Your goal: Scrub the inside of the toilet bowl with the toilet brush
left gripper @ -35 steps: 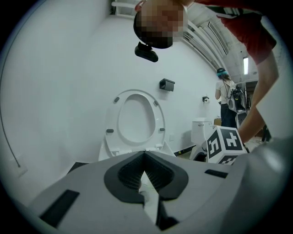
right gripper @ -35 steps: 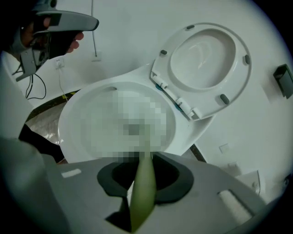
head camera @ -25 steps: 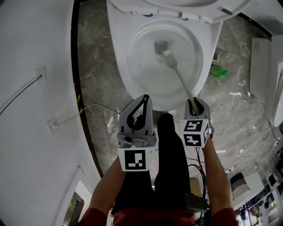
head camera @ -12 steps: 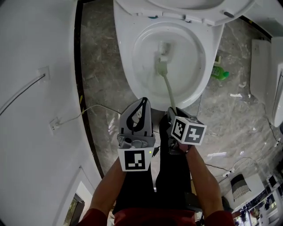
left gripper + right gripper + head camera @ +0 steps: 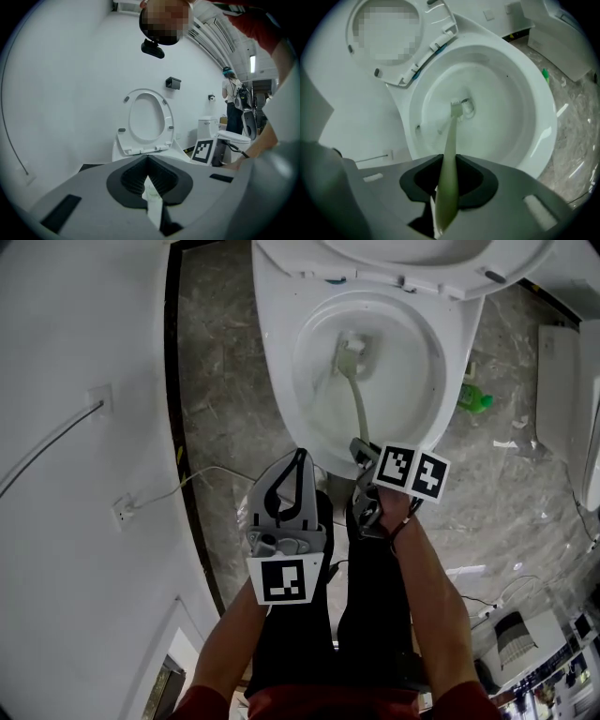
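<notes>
While your right gripper (image 5: 362, 450) pinches the brush (image 5: 355, 401), head pointing down into the bowl (image 5: 281, 381), your left gripper (image 5: 302, 459) hangs closed alongside.

No legible text or number; only square coded markers (image 5: 283, 581) on left claw (image 5: 301, 456) and right claw (image 5: 362, 450)

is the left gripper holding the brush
No, the brush handle is clamped in the right gripper, while the left gripper is shut on nothing.
</notes>
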Demonstrator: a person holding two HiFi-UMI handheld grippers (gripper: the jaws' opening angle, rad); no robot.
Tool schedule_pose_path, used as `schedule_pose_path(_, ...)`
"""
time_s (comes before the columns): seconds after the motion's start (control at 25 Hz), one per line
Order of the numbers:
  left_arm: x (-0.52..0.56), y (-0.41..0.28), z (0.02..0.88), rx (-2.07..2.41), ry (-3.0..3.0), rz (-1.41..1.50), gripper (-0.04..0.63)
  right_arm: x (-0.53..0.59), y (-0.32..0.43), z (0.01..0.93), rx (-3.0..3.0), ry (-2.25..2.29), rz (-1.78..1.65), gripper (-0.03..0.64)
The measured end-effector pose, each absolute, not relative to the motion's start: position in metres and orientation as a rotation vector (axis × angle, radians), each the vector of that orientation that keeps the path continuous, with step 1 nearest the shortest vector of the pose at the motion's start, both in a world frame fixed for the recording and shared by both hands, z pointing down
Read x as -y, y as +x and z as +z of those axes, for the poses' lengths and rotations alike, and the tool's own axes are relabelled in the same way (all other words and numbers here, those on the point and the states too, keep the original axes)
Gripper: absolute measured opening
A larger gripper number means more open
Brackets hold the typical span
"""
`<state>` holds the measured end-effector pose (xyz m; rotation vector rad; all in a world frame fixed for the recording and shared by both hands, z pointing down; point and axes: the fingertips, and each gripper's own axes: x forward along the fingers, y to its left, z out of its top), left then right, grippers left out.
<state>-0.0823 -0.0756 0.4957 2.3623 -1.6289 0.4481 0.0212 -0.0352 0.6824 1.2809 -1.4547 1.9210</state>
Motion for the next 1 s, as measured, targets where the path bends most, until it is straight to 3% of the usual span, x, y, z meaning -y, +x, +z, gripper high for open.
schedule_pose_path(0.32,0.078,-0.083,0.499,1.618,2.367,0.46,0.005,0.078,-0.006,0.693,1.35,1.158,2.316,0.084)
schedule_pose_path(1.0,0.079,-0.088,0.503,1.637,2.338,0.469,0.005,-0.018,0.005,0.652,1.486,1.059,1.748,0.081)
